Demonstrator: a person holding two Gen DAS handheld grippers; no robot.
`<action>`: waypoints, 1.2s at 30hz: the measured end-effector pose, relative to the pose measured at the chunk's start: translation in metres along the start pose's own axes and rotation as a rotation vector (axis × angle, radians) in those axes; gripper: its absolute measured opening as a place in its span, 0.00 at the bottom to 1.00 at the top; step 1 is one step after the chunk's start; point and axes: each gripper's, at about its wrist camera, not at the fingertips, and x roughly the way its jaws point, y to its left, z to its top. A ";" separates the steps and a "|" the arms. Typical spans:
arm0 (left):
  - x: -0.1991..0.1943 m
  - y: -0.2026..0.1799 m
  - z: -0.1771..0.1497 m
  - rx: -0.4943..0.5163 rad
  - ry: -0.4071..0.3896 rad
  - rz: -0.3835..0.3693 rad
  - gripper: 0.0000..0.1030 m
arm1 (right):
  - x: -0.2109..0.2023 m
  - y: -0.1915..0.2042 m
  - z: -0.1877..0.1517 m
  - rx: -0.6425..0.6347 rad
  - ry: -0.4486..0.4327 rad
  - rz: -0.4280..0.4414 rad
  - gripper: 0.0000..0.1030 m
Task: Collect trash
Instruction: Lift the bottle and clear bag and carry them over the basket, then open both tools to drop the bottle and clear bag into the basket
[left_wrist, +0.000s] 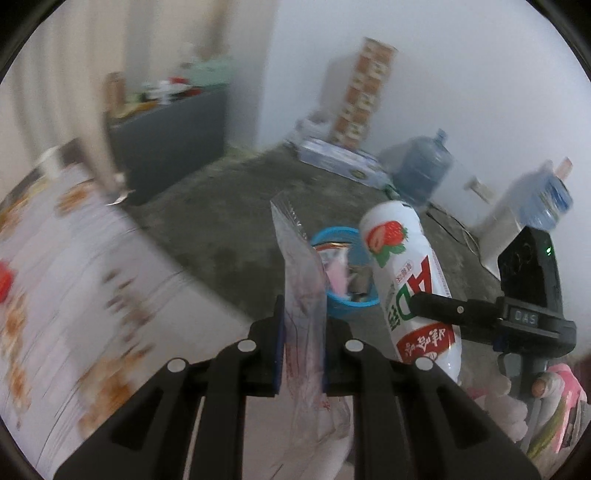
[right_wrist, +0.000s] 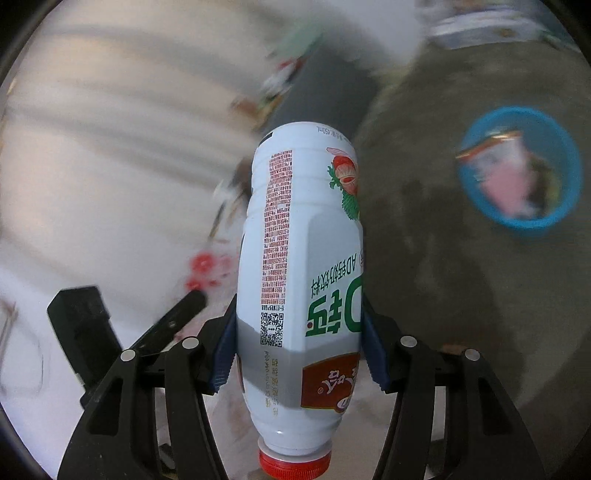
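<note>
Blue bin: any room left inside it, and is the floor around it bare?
The blue bin already holds wrappers across much of its inside. The grey floor between it and the bottle is bare. Boxes and water jugs crowd the far wall.

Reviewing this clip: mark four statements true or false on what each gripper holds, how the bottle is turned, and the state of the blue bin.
1. The left gripper is shut on a plastic wrapper. True.
2. The right gripper is open and holds nothing. False: it is clamped on the white strawberry bottle.
3. The bottle's red cap points toward the camera. True.
4. The blue bin on the floor has nothing in it. False: it already holds trash.
</note>
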 end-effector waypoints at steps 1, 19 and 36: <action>0.014 -0.007 0.008 0.011 0.019 -0.014 0.13 | -0.006 -0.011 0.005 0.019 -0.022 -0.024 0.54; 0.323 -0.107 0.092 0.110 0.414 -0.089 0.14 | 0.015 -0.212 0.115 0.093 0.028 -0.482 0.54; 0.319 -0.112 0.107 0.064 0.289 -0.126 0.65 | 0.039 -0.249 0.158 -0.019 0.014 -0.684 0.60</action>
